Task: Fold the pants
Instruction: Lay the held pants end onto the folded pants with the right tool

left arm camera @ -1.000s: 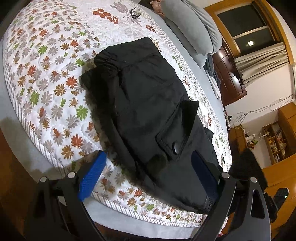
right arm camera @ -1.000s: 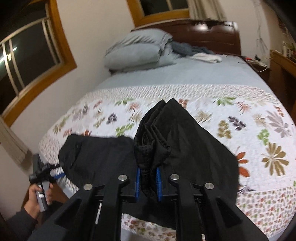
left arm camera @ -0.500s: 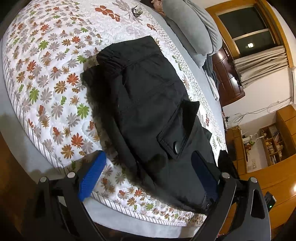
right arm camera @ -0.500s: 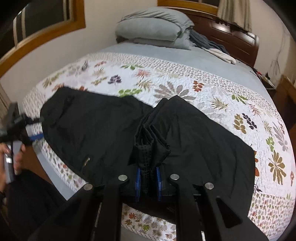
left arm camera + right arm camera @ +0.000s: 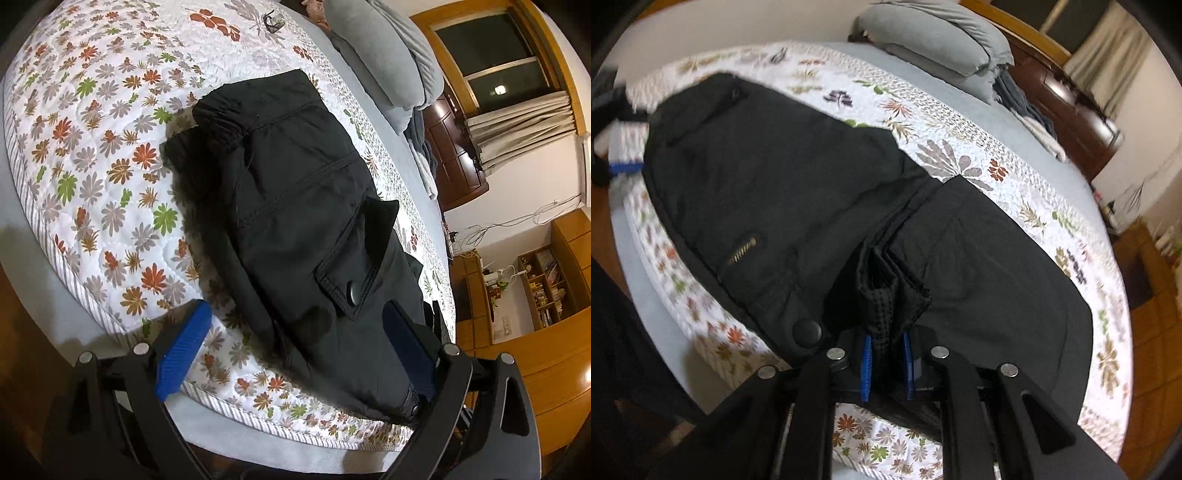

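Your right gripper [image 5: 886, 363] is clamped on a bunched hem of the black pants [image 5: 798, 192], the blue pads [image 5: 866, 363] pinching a thick, stitched wad of fabric right at the fingertips. The rest of the pants lies ahead of that gripper on the flowered quilt [image 5: 964, 162], their long axis running from the clamped end away and to the left, toward the far end with the zip and the snap button [image 5: 807, 332] near the bed's edge. Your left gripper [image 5: 295, 354] hangs with its jaws wide apart and nothing between them; the blue pads [image 5: 183, 352] straddle the near end of the pants [image 5: 295, 206] without touching the cloth, one over the quilt [image 5: 92, 155], the other over dark fabric. From that side the pants stretch straight ahead, away from the fingers, toward the grey pillows [image 5: 384, 55], with a flapped pocket and its button [image 5: 352, 293] just in front of the jaws. The fold looks part made: one layer already lies doubled over the other, and the end you hold is the piece to be laid down. What the next move seems to turn on is that the held hem sits over the middle of the garment, so it has to land along that long axis, square to the layer beneath. The right hand alone has the cloth; the left is nearer the waist end and free to pin or smooth it.
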Demonstrator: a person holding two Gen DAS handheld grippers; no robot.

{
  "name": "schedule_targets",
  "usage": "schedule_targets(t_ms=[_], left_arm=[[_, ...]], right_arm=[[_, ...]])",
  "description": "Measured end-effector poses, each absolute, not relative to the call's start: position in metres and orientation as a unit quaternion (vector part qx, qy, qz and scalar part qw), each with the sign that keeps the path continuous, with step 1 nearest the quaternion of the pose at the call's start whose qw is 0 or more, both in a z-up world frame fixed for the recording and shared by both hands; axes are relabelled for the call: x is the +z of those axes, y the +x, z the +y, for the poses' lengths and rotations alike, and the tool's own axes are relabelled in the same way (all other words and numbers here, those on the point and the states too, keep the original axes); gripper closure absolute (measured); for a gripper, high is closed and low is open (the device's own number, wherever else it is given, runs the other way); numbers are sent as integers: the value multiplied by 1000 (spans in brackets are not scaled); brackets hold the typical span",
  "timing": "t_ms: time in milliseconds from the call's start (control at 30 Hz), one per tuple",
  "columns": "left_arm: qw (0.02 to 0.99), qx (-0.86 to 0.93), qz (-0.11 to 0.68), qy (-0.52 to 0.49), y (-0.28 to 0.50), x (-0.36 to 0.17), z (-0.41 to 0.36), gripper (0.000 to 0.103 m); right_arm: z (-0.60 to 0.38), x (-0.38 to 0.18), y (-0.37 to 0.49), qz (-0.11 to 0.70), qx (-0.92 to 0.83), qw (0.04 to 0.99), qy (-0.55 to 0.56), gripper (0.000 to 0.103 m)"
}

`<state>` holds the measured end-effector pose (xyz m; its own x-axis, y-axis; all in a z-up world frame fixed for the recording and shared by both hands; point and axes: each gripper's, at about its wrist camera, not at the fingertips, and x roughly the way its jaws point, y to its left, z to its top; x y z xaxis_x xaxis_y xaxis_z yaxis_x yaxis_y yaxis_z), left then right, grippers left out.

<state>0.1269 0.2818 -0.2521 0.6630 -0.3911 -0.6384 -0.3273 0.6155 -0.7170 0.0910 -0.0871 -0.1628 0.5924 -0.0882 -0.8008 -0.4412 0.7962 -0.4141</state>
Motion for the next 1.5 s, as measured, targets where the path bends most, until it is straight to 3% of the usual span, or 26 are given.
schedule_targets(t_ms=[167,300,400,633,933,1033,1167,1333,1500], left_arm=[[799,-19,411,-437,127,-253,279,9],[799,-16,412,-437,127,-255,276,9],[799,-17,412,-437,127,-255,276,8],[796,-18,409,-446,128,-259,277,7],[798,-19,412,-440,133,-257,273,7],[795,-23,410,-446,133,-259,275,7],[795,-24,409,-448,133,-259,276,7],[805,-17,402,-436,127,-254,277,7],[833,18,384,-398,114,-236,271,7]], right_arm=[[-76,-182,81,415,93,830,-360,86],[-70,-190,66,386,96,826,-401,72],[-71,-186,53,372,117,823,-413,71],[-106,-119,49,373,210,861,-276,58],[-122,-130,98,414,130,864,-253,59],[-110,-150,95,428,137,851,-272,72],[-108,-152,90,440,148,842,-274,72],[-111,-119,97,446,182,841,-247,56],[-95,-88,122,465,224,825,-231,55]])
